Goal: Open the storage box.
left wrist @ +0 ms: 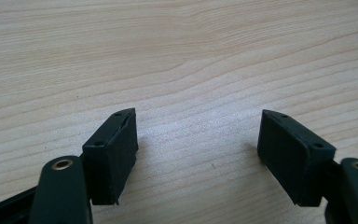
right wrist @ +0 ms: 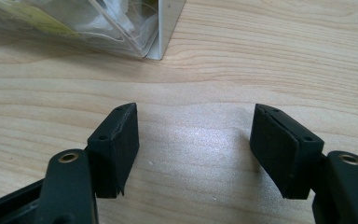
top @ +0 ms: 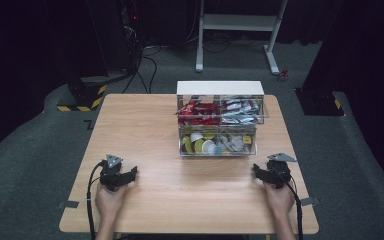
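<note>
While from above my left gripper (top: 130,174) and right gripper (top: 258,172) rest empty on the table (top: 145,125) before the clear organizer (top: 221,118), both gripper views show jaws spread over bare wood, so I judge reaching its lower drawer comes next.

This looks like a lab or test studio rather than a home. A bare wooden surface (top: 145,200) stands alone on grey carpet (top: 25,165), ringed by black curtains (top: 25,40) that darken the room. At the far left, a stand's base carries yellow-and-black hazard tape (top: 82,100), with cables (top: 142,70) trailing across the floor beside it. Far behind stands a white metal frame (top: 237,22) on legs. On the surface sits a clear organiser box (top: 220,117) stocked with sachets and capsules, laid out like a staged prop.
</note>
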Demonstrator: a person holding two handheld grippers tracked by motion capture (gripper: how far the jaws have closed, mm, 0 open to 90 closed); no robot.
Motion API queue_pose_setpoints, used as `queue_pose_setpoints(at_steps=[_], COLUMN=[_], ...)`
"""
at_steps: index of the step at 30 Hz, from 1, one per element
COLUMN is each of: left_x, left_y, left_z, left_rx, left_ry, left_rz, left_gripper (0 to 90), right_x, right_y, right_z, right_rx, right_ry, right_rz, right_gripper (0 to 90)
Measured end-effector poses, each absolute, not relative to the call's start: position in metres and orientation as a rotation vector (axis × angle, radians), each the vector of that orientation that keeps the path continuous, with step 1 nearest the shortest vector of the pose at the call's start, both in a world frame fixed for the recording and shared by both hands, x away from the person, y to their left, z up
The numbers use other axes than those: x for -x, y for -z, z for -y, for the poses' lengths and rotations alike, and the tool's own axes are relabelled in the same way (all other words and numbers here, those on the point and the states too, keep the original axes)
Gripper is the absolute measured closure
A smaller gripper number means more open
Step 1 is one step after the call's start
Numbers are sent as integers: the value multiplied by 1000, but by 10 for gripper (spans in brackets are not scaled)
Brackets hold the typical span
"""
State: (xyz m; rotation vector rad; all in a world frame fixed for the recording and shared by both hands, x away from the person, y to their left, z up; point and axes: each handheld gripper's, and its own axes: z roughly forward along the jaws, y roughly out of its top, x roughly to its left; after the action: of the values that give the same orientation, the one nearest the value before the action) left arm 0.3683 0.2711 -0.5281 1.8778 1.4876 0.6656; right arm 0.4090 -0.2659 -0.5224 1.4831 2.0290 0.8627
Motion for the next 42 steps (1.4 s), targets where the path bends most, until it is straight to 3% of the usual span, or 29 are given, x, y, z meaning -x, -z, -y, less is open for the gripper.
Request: queue_pose_setpoints(at_steps=[7,11,23,26,36,42], left_x=[-368,-368,-368,-368,-368,-368], left_y=[528,528,528,528,528,528], left_z=[-271,-271,-271,-271,-270,-271], left_rx=[-1876,-1878,-1878,-1876,-1885,-1885], left_ry=[-666,-665,-664,-663,-665,-663], left_rz=[-1487,-1487,-1486,-1485,-1483,-1482], left_gripper=[289,286,286,286,279,277], right_x=[-408,-407,-396,-397,-392,-389], right_y=[523,523,524,523,520,519], right_z=[266,264,258,259,257,254], right_rx=[-1484,-1526,-1569,-1551,-1538,-1545], right_ry=[-855,-829,-805,-808,-843,-872], right_rz=[-2029,-2022,-1978,-1993,-2006,-2014], right_gripper=[275,132,129,146,352,390])
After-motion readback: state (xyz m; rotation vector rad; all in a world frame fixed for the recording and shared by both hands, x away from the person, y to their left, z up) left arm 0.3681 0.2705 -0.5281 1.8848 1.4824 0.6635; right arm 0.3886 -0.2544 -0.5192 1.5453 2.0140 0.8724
